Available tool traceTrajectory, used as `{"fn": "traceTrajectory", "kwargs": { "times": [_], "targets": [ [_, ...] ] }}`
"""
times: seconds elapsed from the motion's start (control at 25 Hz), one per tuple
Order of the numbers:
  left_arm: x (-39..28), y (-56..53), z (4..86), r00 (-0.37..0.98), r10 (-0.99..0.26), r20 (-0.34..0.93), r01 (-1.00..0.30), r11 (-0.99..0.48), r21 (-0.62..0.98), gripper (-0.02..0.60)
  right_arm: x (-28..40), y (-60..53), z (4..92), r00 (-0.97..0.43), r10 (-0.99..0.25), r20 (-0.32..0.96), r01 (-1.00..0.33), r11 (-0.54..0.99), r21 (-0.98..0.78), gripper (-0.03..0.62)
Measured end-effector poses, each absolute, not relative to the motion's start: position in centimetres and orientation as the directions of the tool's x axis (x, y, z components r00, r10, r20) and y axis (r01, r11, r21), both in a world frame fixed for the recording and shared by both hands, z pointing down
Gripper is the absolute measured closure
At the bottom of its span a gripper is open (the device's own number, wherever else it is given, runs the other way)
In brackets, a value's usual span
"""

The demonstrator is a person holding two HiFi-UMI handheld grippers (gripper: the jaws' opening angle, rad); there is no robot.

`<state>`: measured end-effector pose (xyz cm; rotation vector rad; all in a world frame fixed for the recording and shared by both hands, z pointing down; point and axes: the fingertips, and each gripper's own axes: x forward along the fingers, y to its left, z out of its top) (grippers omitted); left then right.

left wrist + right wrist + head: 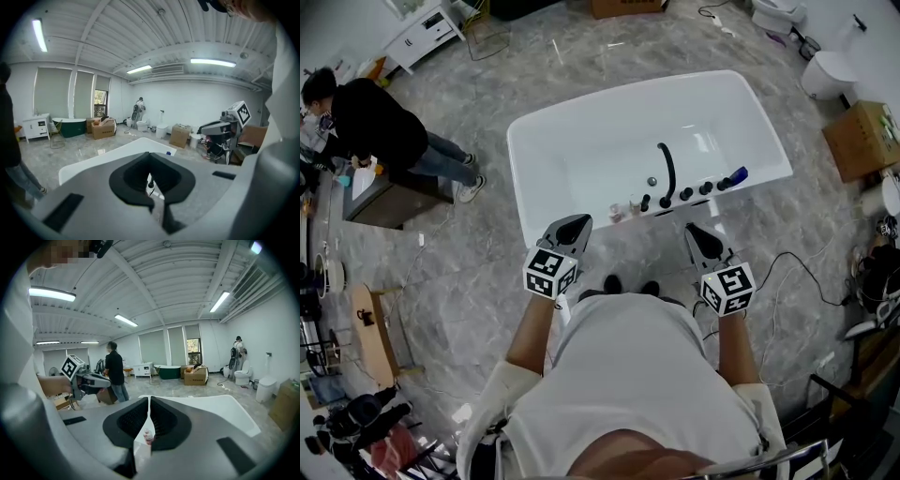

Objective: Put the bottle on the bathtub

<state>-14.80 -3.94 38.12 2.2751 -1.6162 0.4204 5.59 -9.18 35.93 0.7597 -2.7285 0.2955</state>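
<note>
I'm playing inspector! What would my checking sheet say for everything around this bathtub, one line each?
Surface: white bathtub on a marbled floor; black faucet and knobs on its near rim.
Job's things: small bottle stands on the near rim, not held.
Clutter: blue item on the rim beside the knobs.
Grippers: left gripper and right gripper both shut, holding nothing.
Cables: black cable on the floor at right.
Surroundings: person at left, cardboard box, toilet.

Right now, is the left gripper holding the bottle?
No, the left gripper has its jaws shut together with nothing between them.
</note>
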Motion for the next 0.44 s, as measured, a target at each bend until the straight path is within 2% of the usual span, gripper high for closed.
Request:
{"fn": "traceTrajectory", "kwargs": {
  "times": [0.44],
  "targets": [
    [-14.7,-4.2,37.9,0.338,-0.855,0.392,-0.940,-0.323,0.107,0.575,6.8,-9.3,35.8,-0.789,-0.520,0.328,-0.574,0.814,-0.090,0.554]
  ]
}}
